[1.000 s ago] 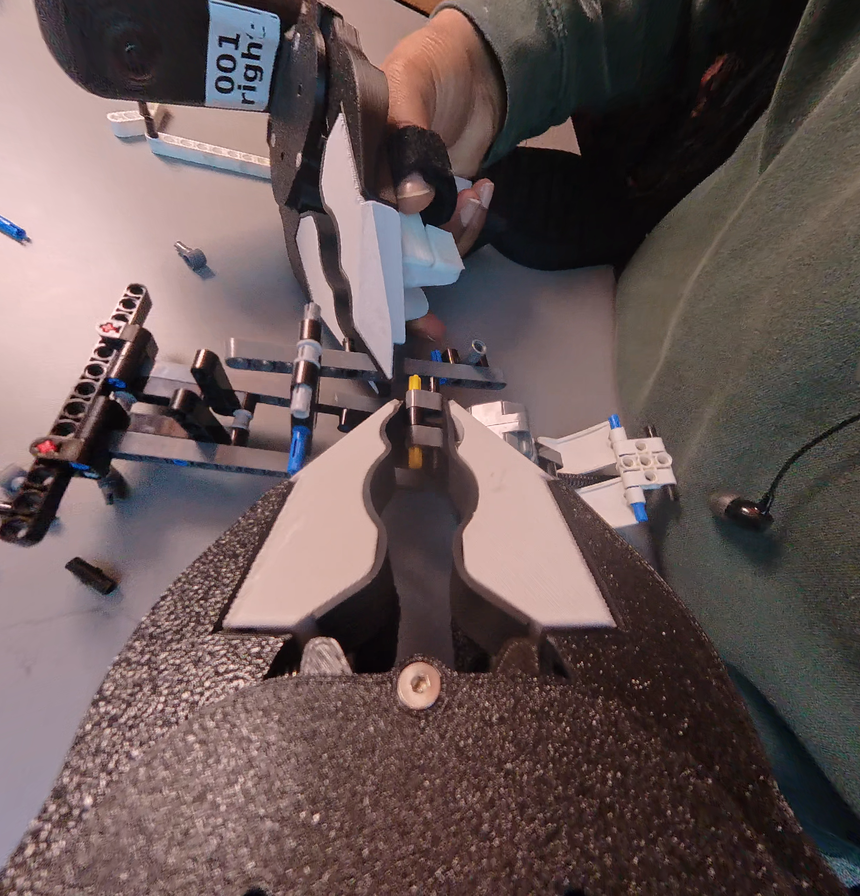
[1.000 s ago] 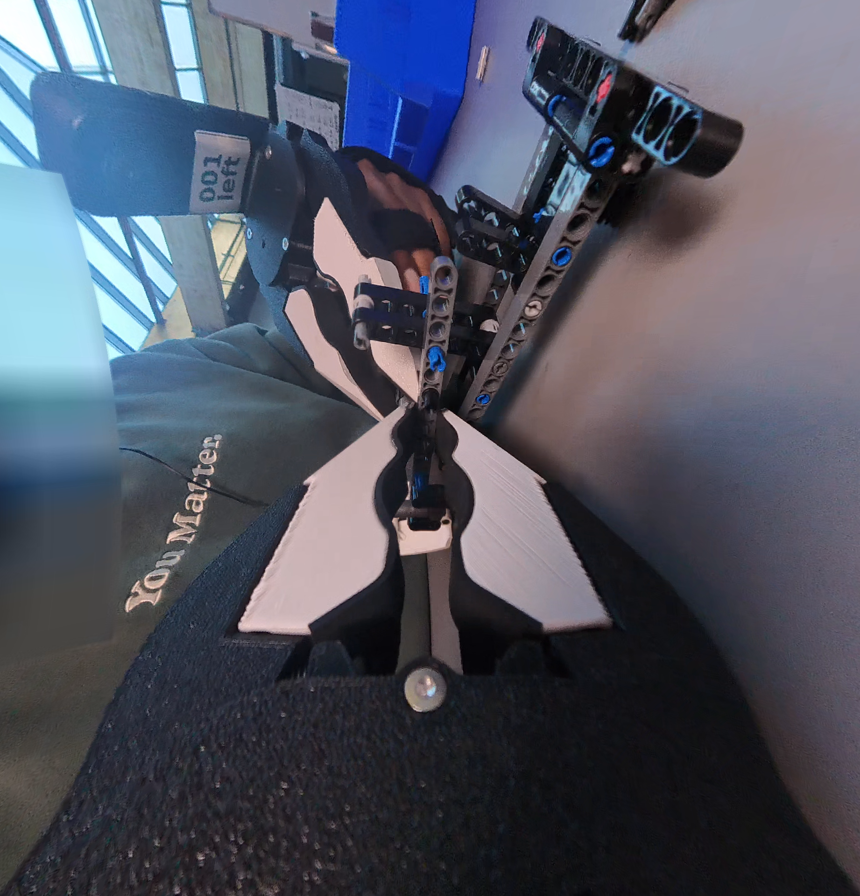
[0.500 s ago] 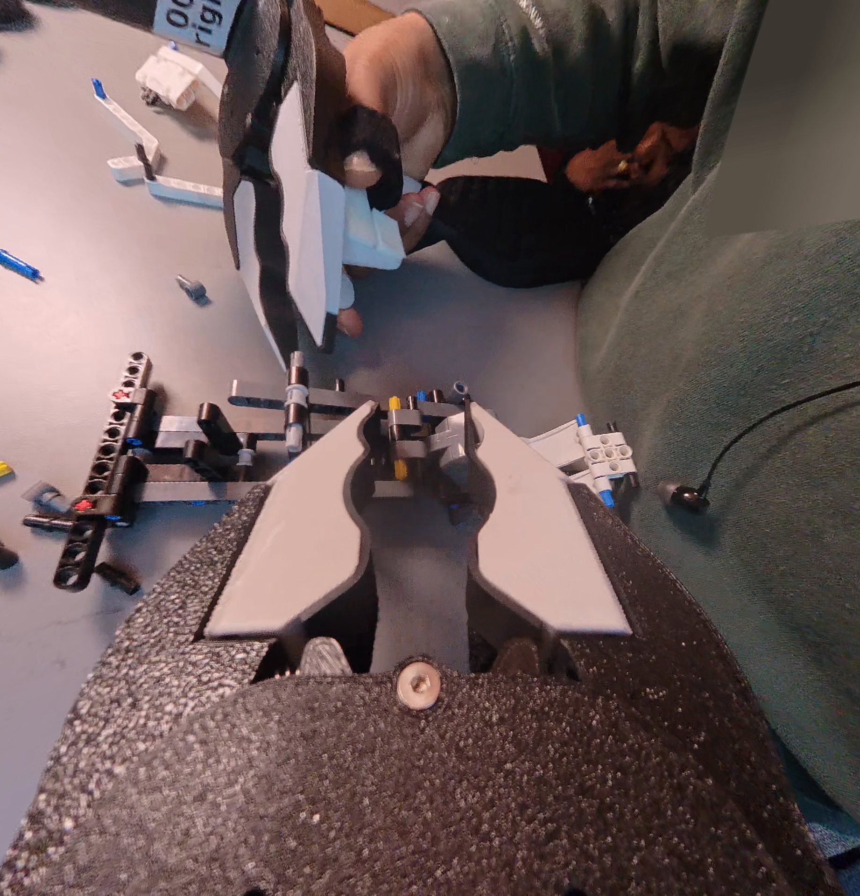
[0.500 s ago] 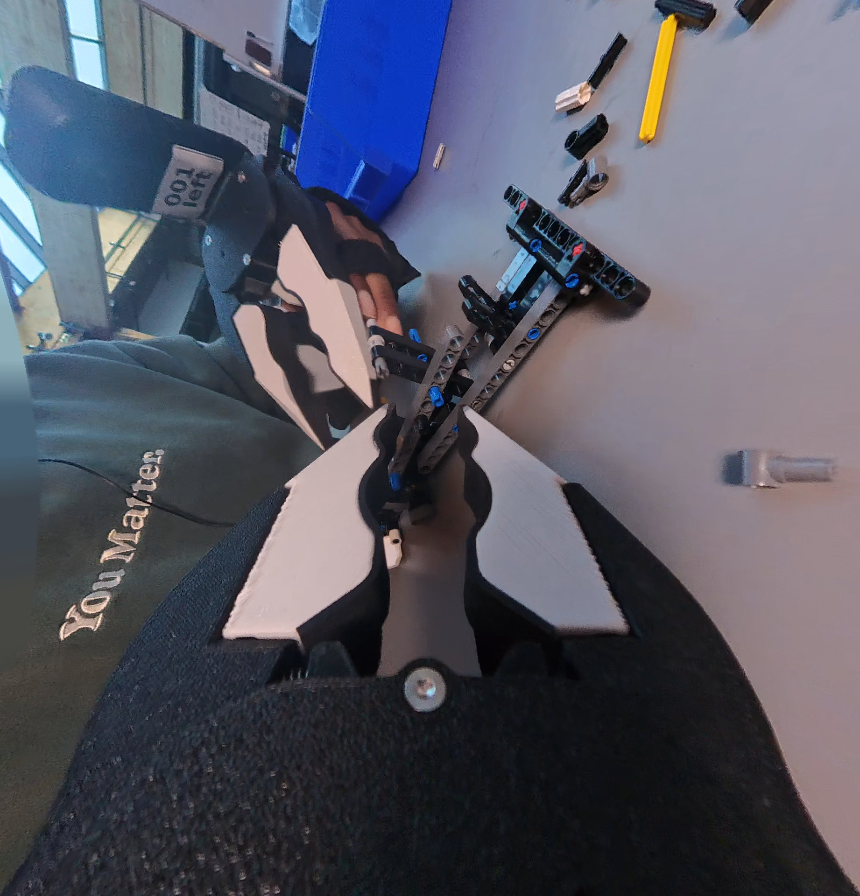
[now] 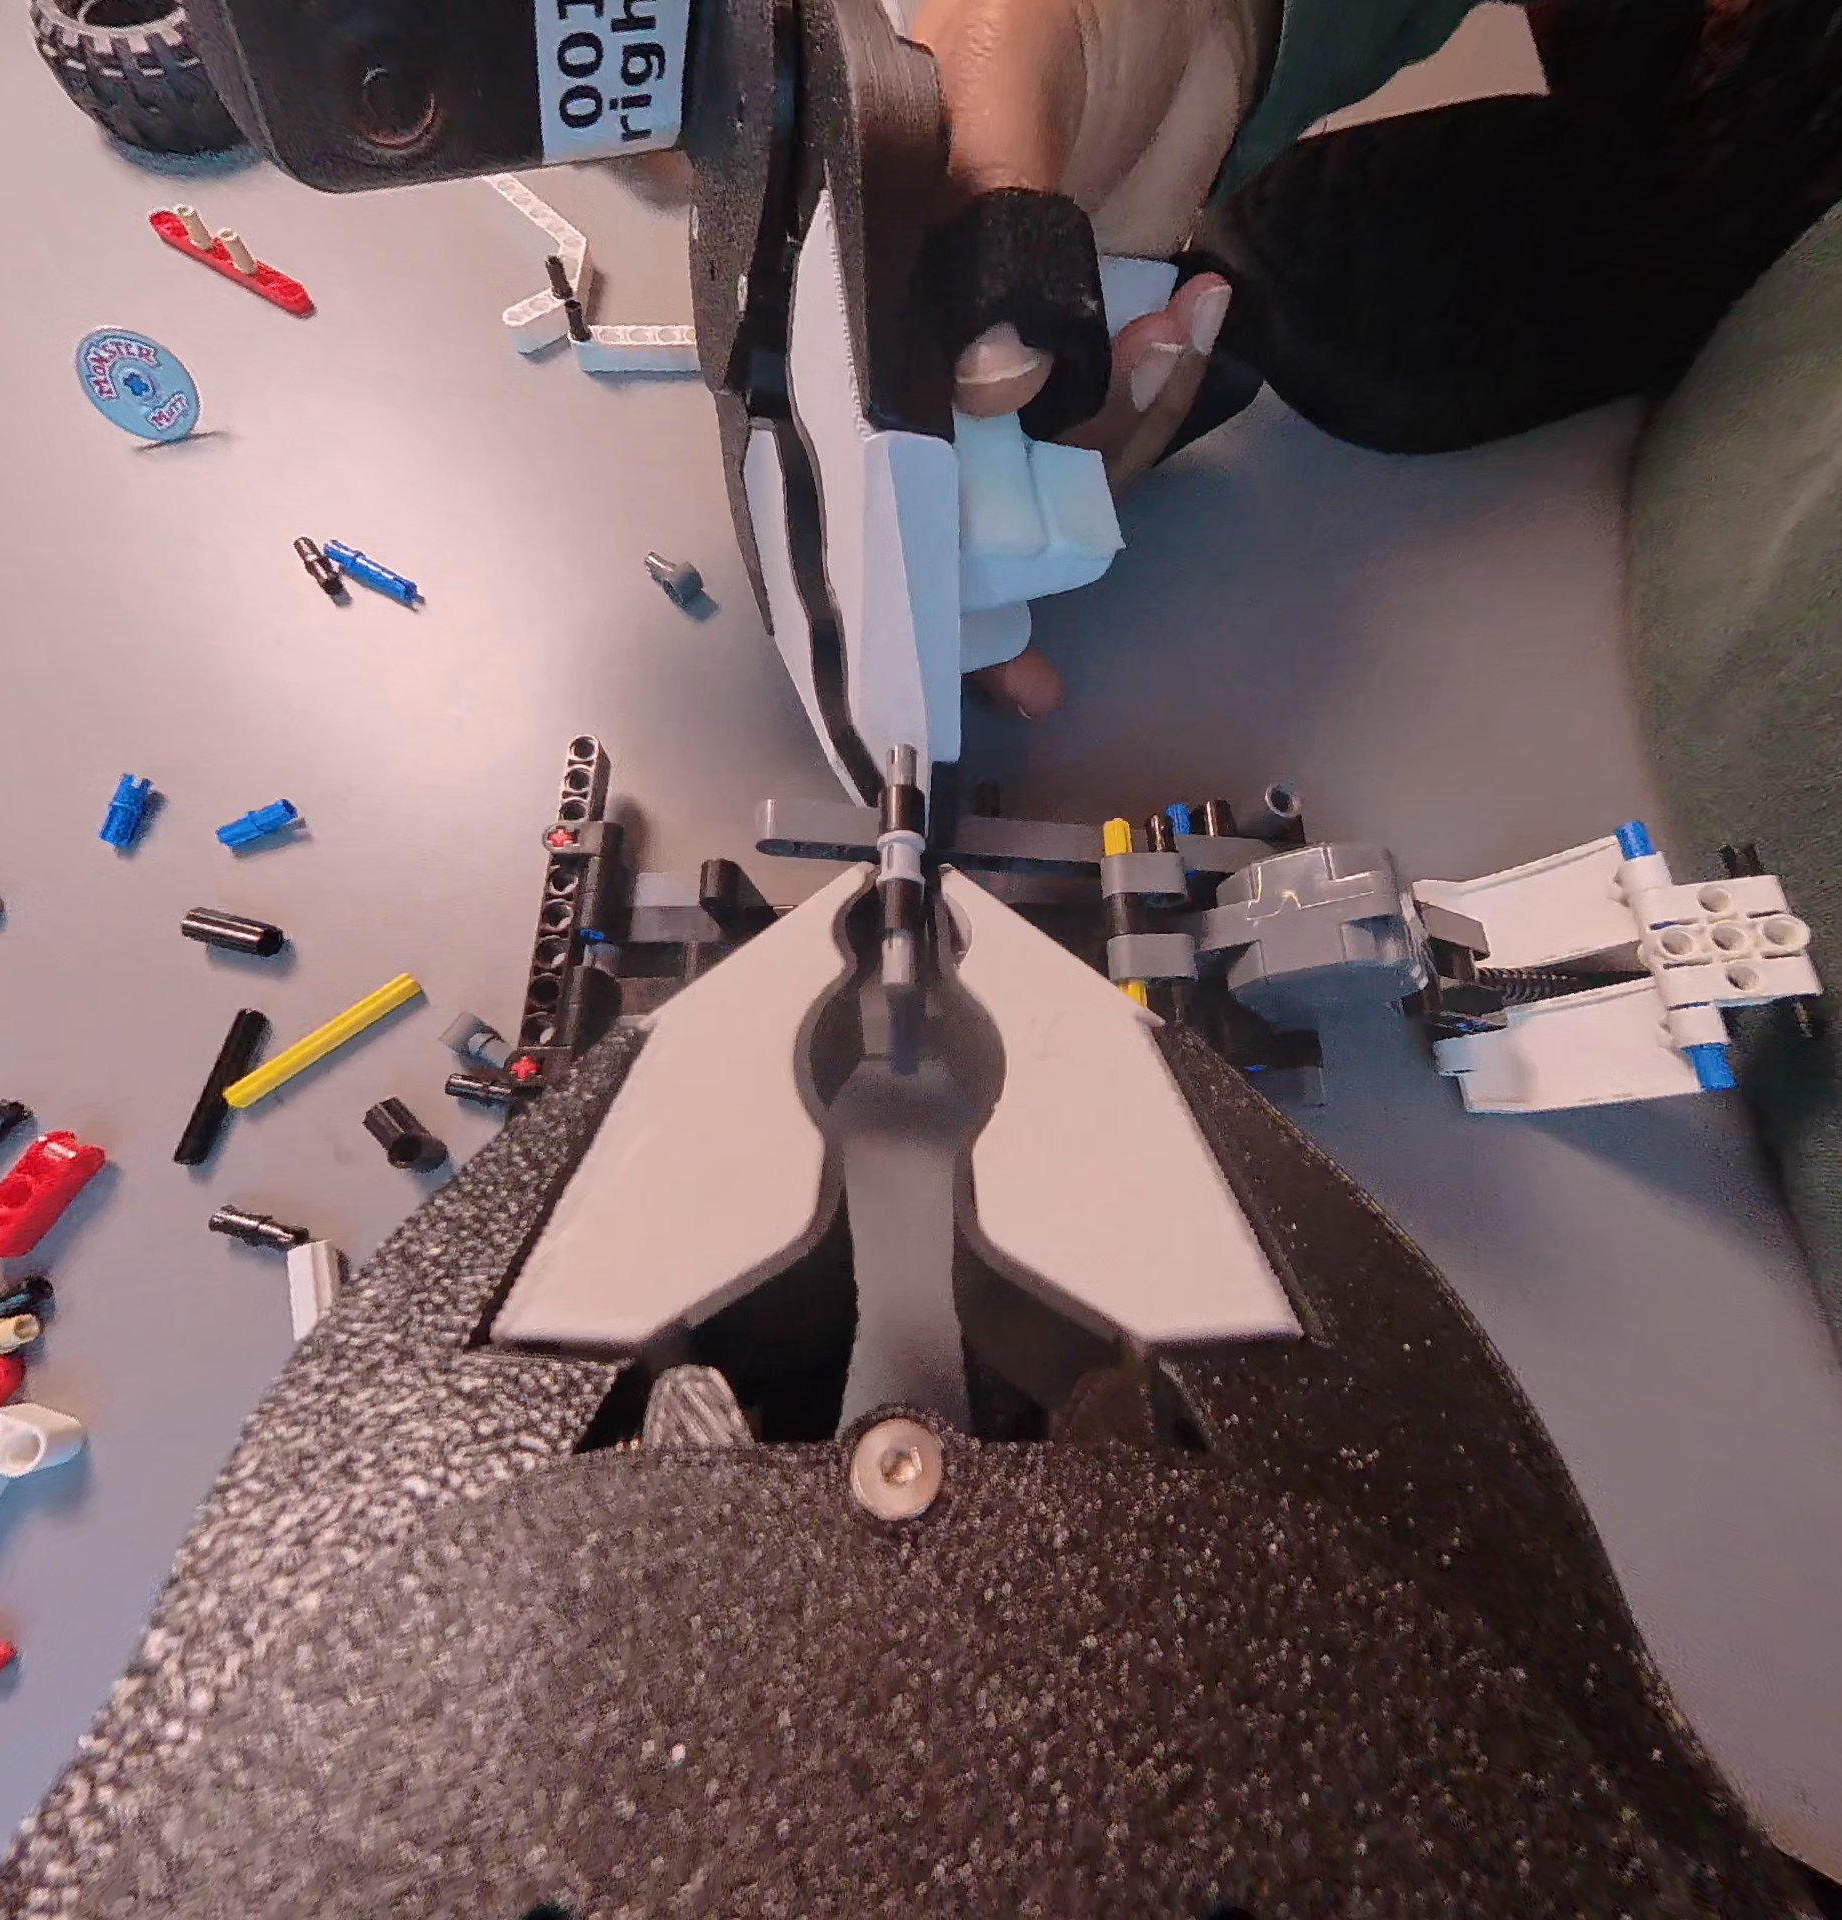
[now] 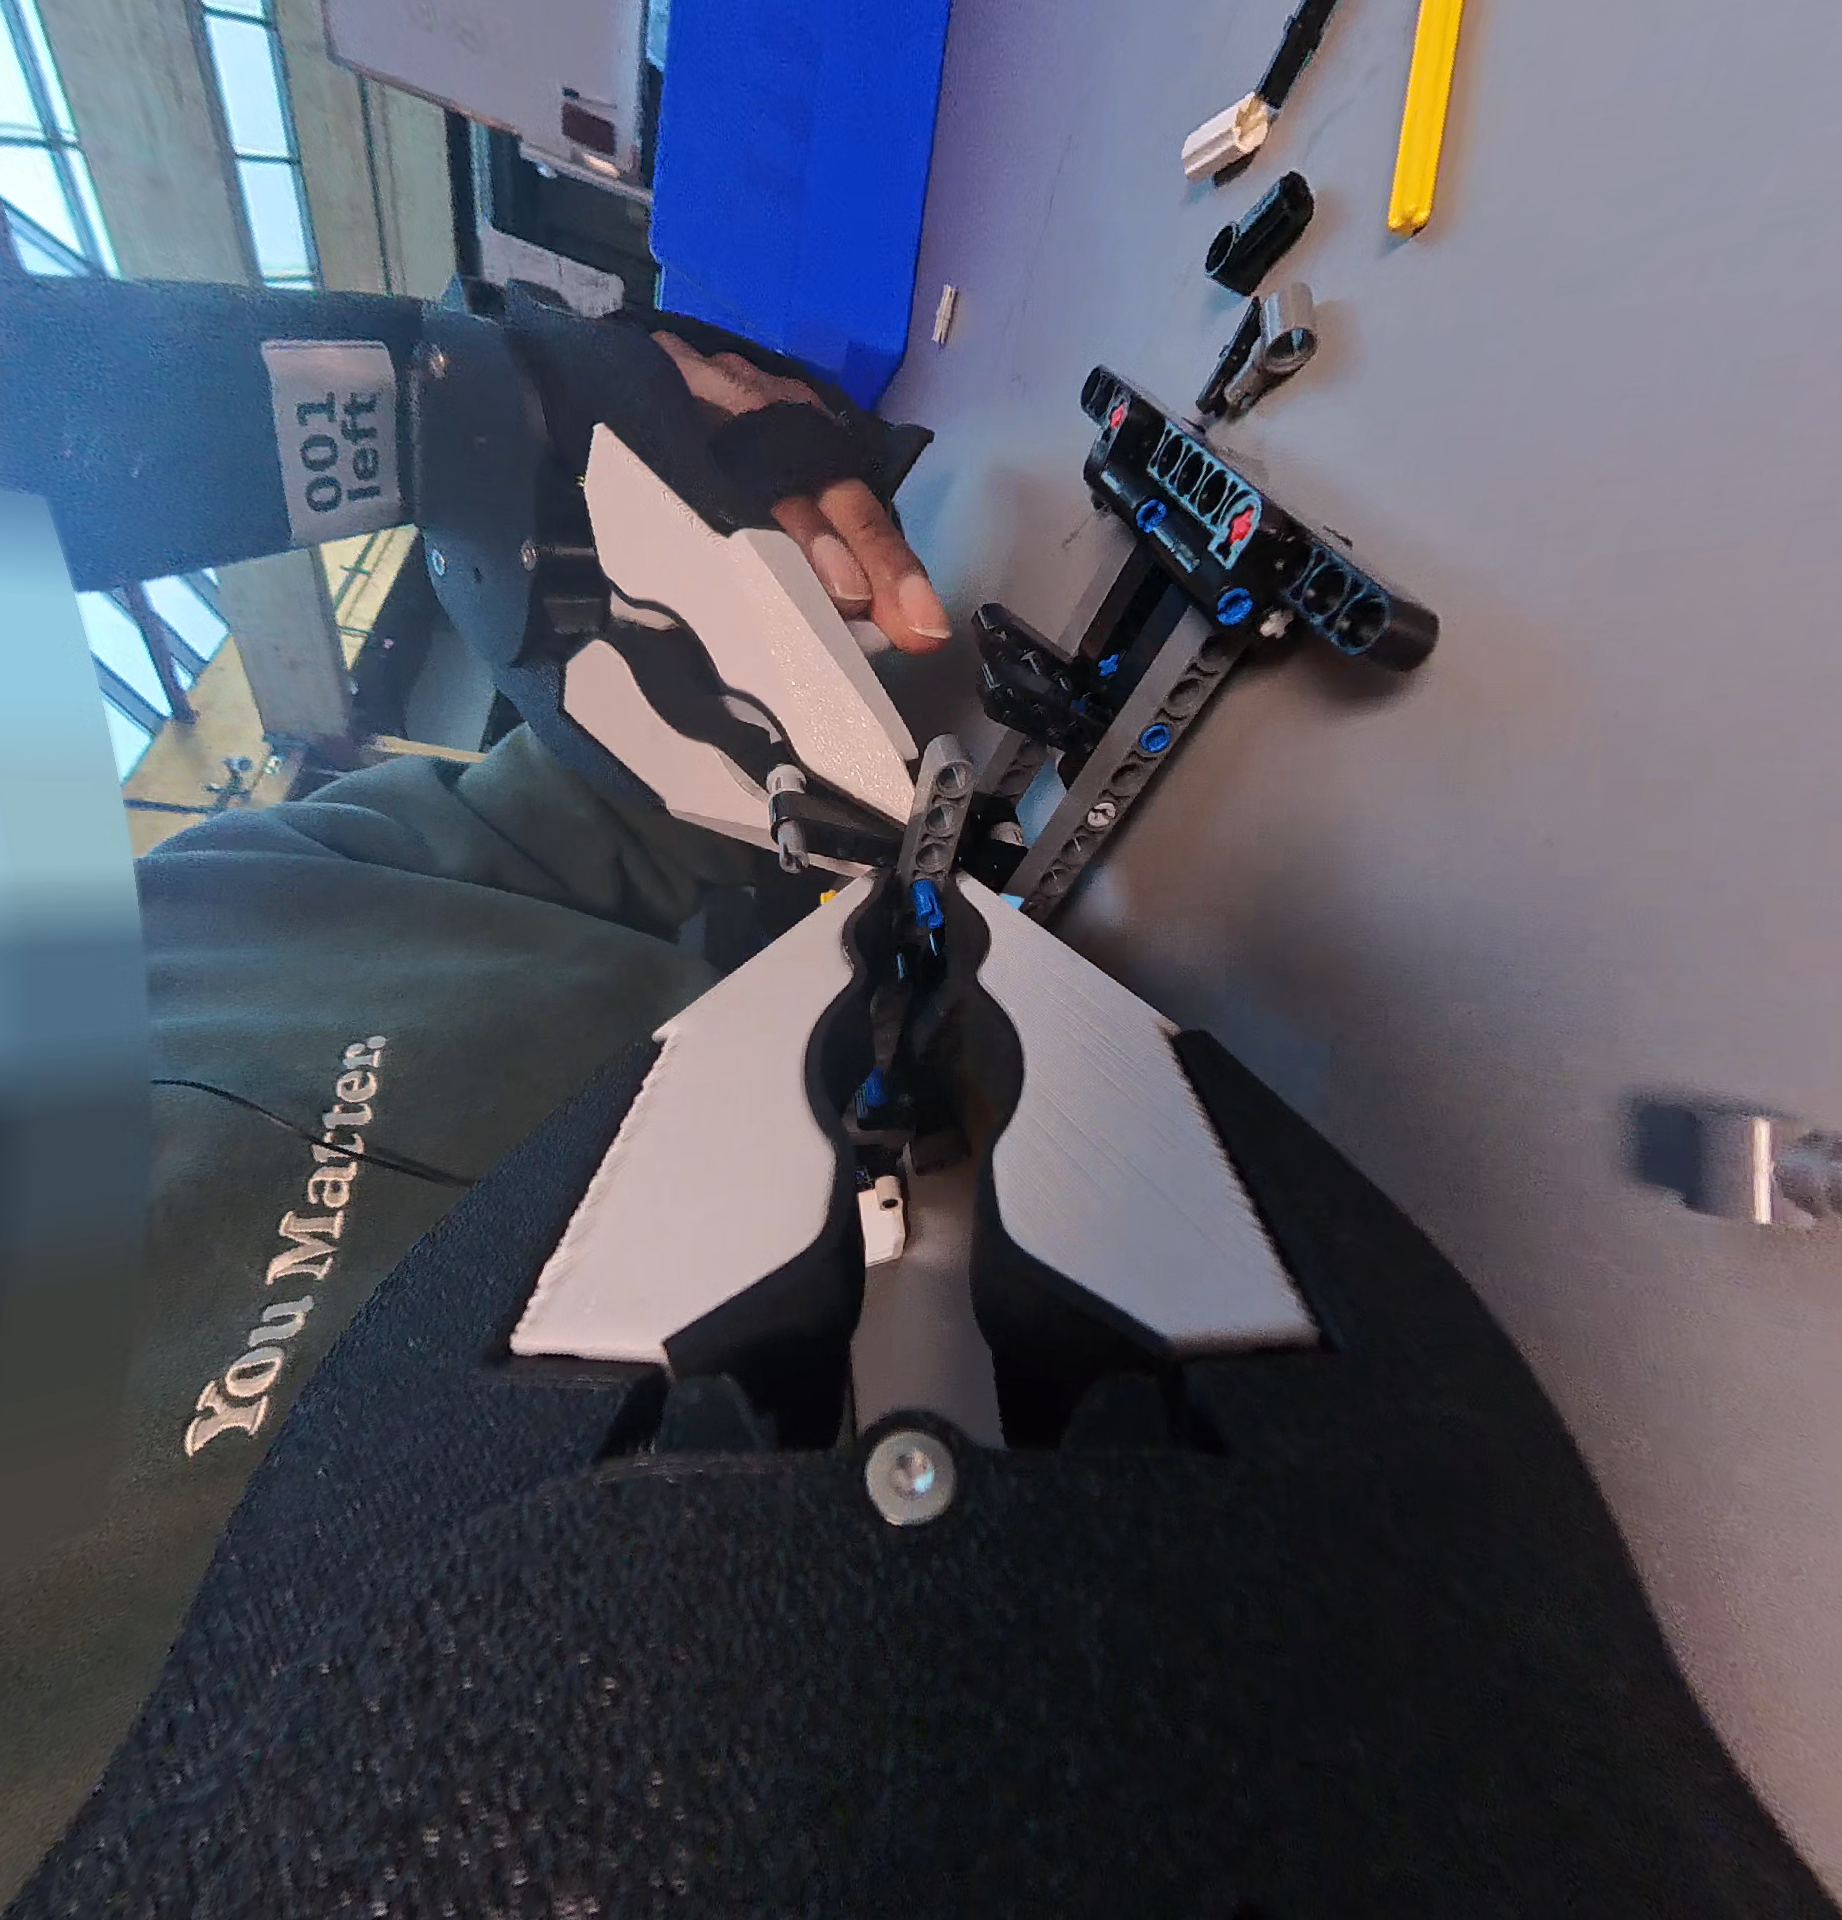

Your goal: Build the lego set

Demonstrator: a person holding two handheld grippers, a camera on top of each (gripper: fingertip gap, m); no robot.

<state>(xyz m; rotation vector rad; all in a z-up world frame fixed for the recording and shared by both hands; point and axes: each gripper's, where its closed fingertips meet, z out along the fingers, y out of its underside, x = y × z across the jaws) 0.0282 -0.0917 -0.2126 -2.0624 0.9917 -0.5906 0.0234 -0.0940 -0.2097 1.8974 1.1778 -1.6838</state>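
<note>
My left gripper (image 5: 901, 894) has its fingers pinched on a black axle (image 5: 899, 873) that stands across the lego frame (image 5: 1000, 894), a half-built chassis of grey and black beams lying on the grey tabletop (image 5: 1364, 665). From the left wrist view, my right gripper (image 5: 896, 727) comes down from above, its white fingers (image 5: 896, 582) pressed together with their tips meeting the top end of that same axle. In the right wrist view the right gripper (image 6: 922, 914) is clamped on a grey beam (image 6: 938, 810) of the frame, with blue pins showing between the fingers, and the black cross beam (image 6: 1260, 530) of the frame lies farther off. The white end section (image 5: 1623, 977) of the frame reaches toward my green sweater (image 5: 1769, 644). Loose parts are scattered to the left: a yellow axle (image 5: 319, 1039), a red beam (image 5: 231, 260), blue pins (image 5: 257, 826), a round blue disc (image 5: 138, 387) and a black tyre (image 5: 132, 73). A blue bin (image 6: 792, 177) stands at the tabletop's far edge.
</note>
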